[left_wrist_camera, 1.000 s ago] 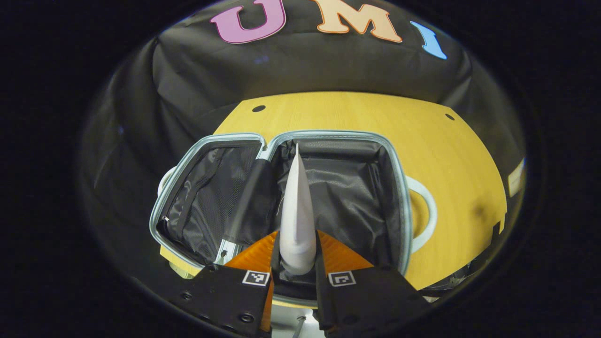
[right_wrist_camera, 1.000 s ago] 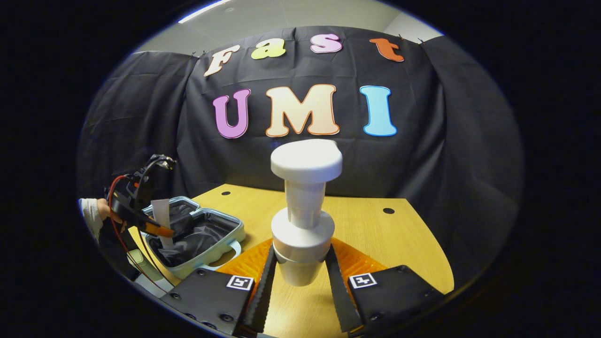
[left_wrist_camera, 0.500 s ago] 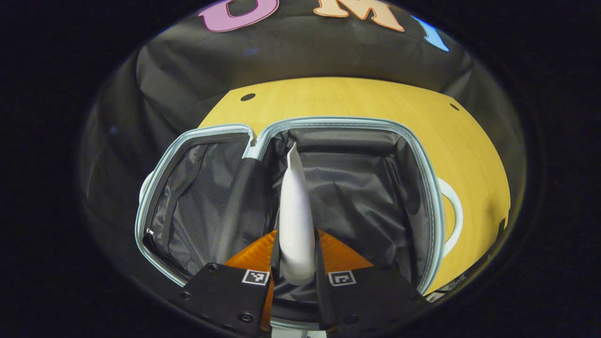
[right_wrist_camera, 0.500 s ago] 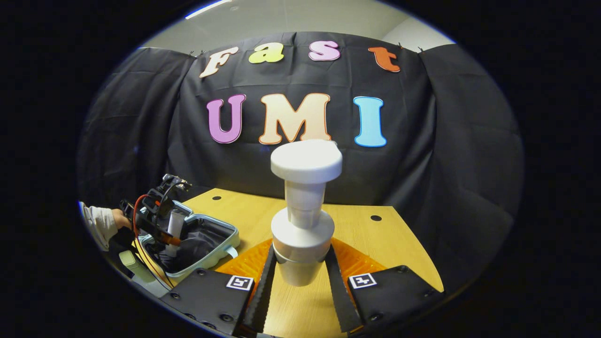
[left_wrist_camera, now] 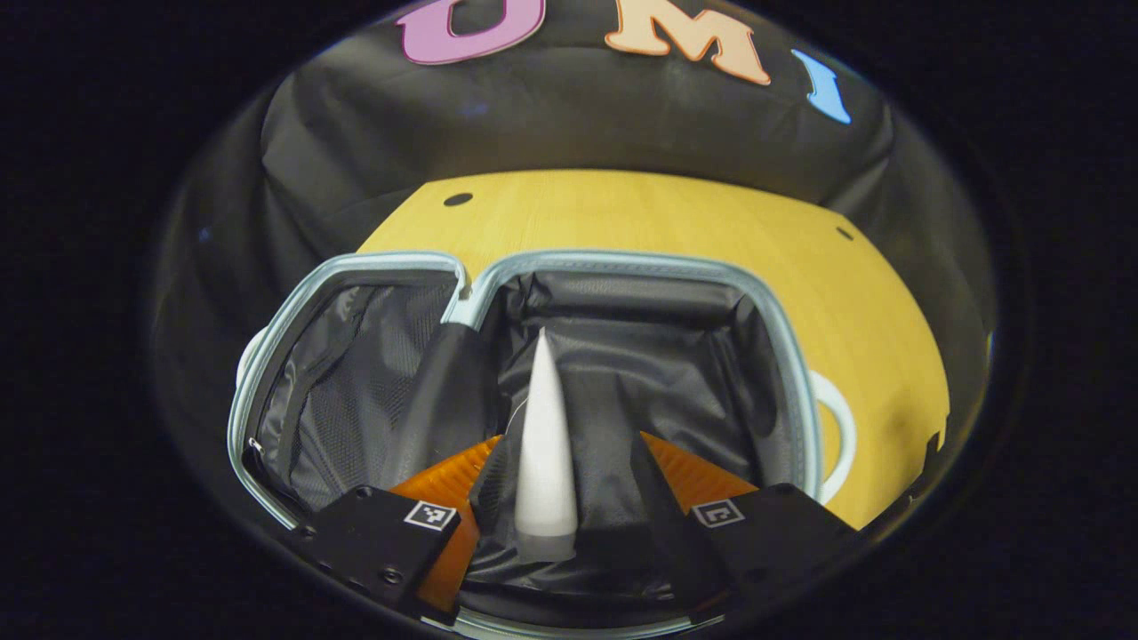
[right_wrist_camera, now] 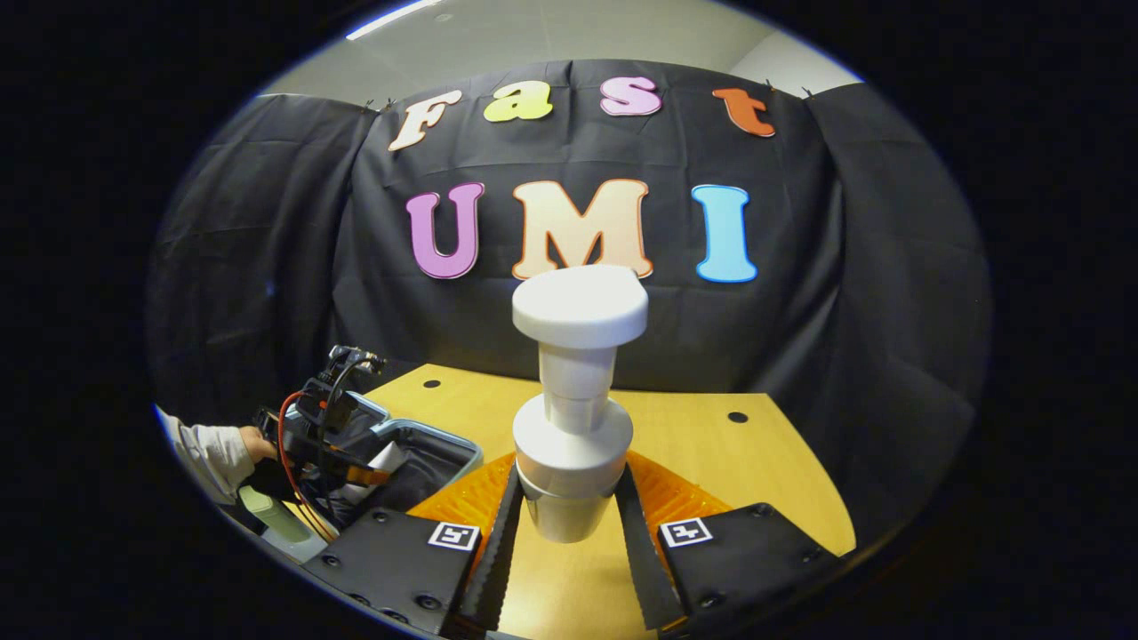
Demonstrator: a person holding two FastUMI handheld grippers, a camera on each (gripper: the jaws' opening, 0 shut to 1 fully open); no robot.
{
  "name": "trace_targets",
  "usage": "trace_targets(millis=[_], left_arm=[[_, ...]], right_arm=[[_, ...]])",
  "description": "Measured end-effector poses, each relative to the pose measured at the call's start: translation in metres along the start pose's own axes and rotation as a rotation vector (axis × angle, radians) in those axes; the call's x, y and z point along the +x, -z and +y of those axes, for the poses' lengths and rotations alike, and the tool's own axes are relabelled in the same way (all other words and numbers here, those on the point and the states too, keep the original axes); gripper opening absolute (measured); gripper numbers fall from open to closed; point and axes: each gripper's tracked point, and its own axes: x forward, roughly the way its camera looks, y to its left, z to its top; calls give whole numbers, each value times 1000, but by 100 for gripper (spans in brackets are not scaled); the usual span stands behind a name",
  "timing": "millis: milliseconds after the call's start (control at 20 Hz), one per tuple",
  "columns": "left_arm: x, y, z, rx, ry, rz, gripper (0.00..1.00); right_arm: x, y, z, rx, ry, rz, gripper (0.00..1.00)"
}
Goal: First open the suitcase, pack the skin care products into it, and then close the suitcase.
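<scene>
The light-blue suitcase (left_wrist_camera: 622, 260) lies open on the wooden table, its black lining showing. A white tube (left_wrist_camera: 542, 444) rests in the right half, pointing away. My left gripper (left_wrist_camera: 569, 440) is open, its fingers spread on either side of the tube with gaps to it. My right gripper (right_wrist_camera: 569, 476) is shut on a white pump bottle (right_wrist_camera: 573, 436), held upright above the table (right_wrist_camera: 711, 444). In the right gripper view the suitcase (right_wrist_camera: 444, 442) lies at the lower left, with the left gripper (right_wrist_camera: 356, 467) over it and a person's sleeve (right_wrist_camera: 209, 453) behind.
The suitcase's white handle loop (left_wrist_camera: 840, 436) sticks out on its right side. A pale green object (right_wrist_camera: 271, 520) lies by the table's near left edge. Black cloth walls the booth behind the table. The mesh-lined lid half (left_wrist_camera: 347, 382) lies flat at the left.
My left gripper has opened and let go of the white tube, which now lies lower in the suitcase. The right gripper holds the pump bottle much as before.
</scene>
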Motion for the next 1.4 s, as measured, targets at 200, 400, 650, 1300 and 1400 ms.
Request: trace_targets(millis=[200,400,650,1300,1400], left_arm=[[-31,-27,15,-13,44,-116,81],[-56,-40,61,-40,43,-180,82],[-75,-49,136,-81,9,-224,82],[-81,-13,284,-257,-136,-201,85],[-74,-11,299,-289,-146,-192,83]], right_arm=[[26,8,63,24,-82,42,58],[51,32,127,55,-155,116,59],[75,88,191,111,-202,273,59],[122,196,236,198,-142,580,59],[132,212,233,191,-107,626,59]])
